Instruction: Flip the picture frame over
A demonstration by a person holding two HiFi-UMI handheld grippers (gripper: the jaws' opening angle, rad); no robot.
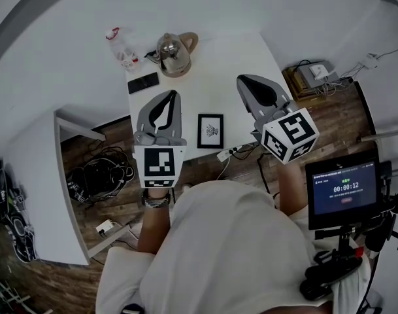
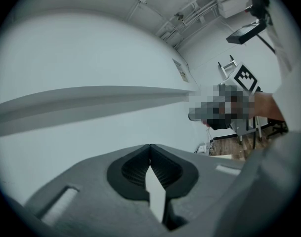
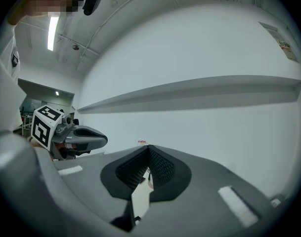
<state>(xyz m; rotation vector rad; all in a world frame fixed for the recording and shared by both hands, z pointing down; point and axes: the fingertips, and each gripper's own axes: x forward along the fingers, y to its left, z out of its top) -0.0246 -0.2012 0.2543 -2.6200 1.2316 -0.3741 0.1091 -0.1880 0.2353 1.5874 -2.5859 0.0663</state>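
Note:
A small black picture frame lies flat on the white table near its front edge, picture side up. My left gripper hovers to the left of the frame and my right gripper to its right; neither touches it. In both gripper views the jaws meet at the tips with nothing between them: left gripper, right gripper. Both point roughly level at the white wall, so the frame is out of sight in those views.
At the back of the table stand a metal kettle, a plastic bottle and a black phone. A power strip with cables hangs at the table's front edge. A screen on a stand is at the right.

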